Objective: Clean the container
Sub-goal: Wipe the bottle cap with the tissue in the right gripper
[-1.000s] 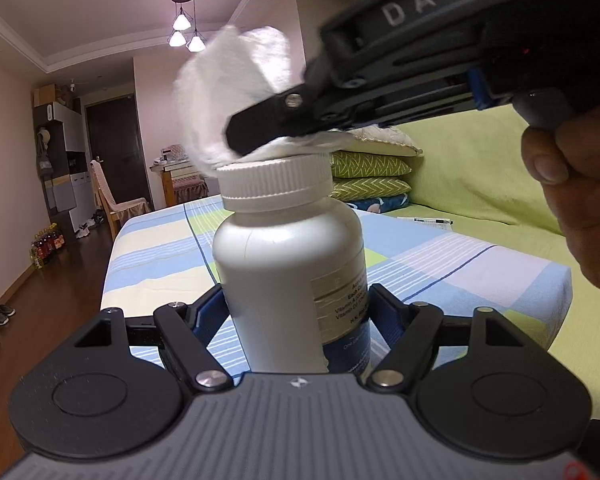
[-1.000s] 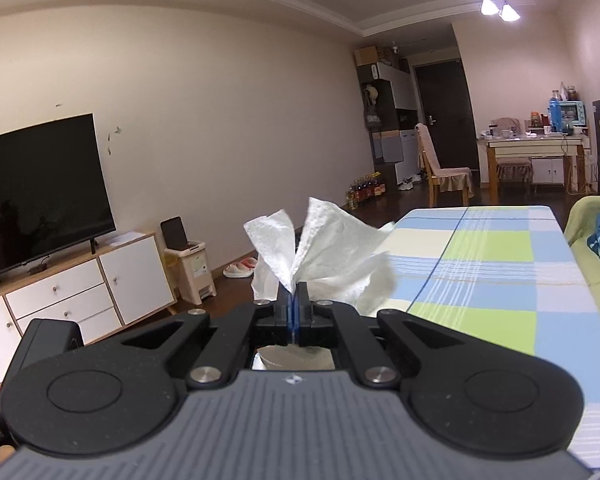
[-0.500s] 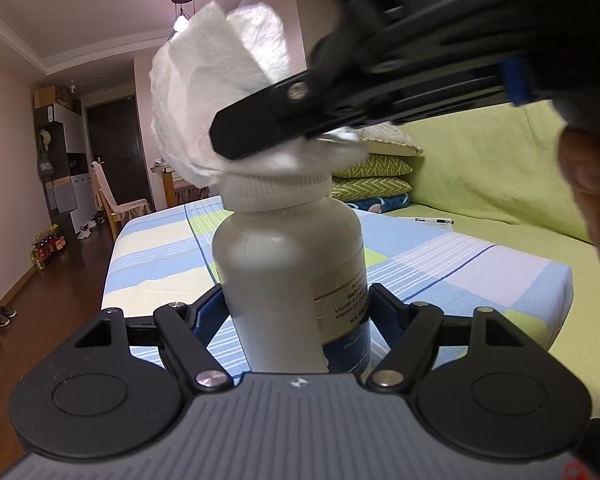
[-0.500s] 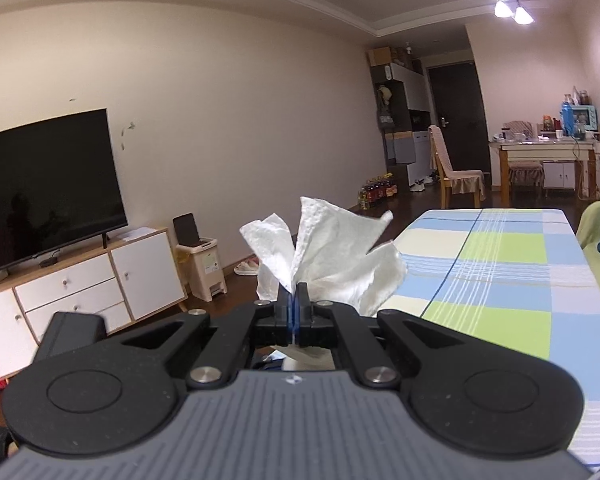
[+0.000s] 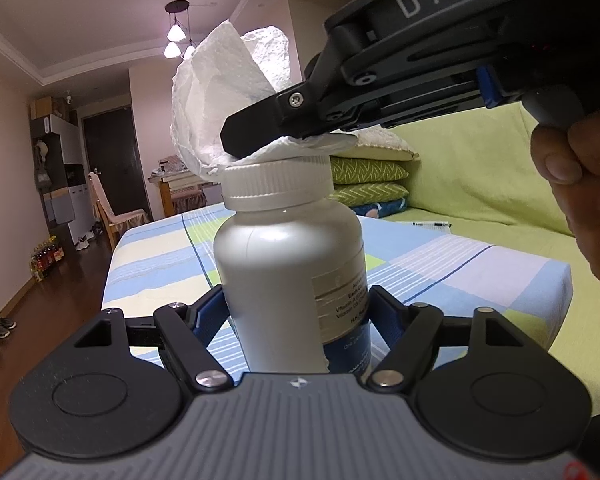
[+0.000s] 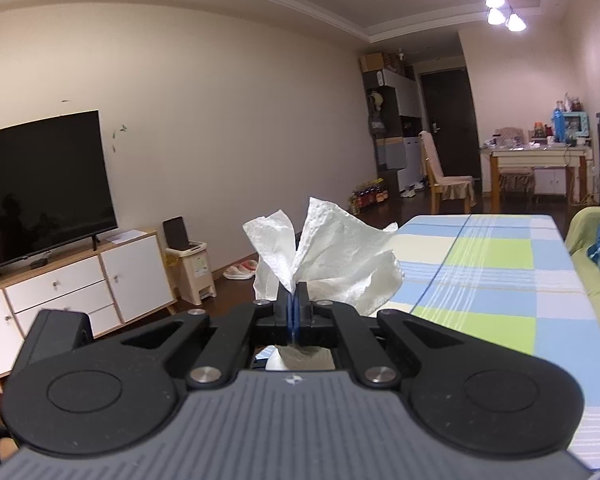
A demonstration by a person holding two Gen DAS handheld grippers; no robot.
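Observation:
A white plastic bottle (image 5: 288, 276) with a ribbed white cap (image 5: 278, 186) and a printed label stands upright between my left gripper's (image 5: 296, 312) fingers, which are shut on its body. My right gripper (image 6: 293, 304) is shut on a crumpled white paper towel (image 6: 332, 264). In the left wrist view the right gripper (image 5: 252, 136) reaches in from the upper right and presses the towel (image 5: 228, 112) flat on top of the cap. In the right wrist view a bit of the cap (image 6: 276, 362) shows below the fingers.
A table with a blue, green and white checked cloth (image 5: 460, 264) lies under the bottle. A green sofa (image 5: 480, 184) with pillows is to the right. A TV and white cabinet (image 6: 60, 288), a bin, a chair and a far table stand across the room.
The right gripper with the towel slid left across the cap and then back right. The towel still rests on the cap. The left gripper and bottle have not moved.

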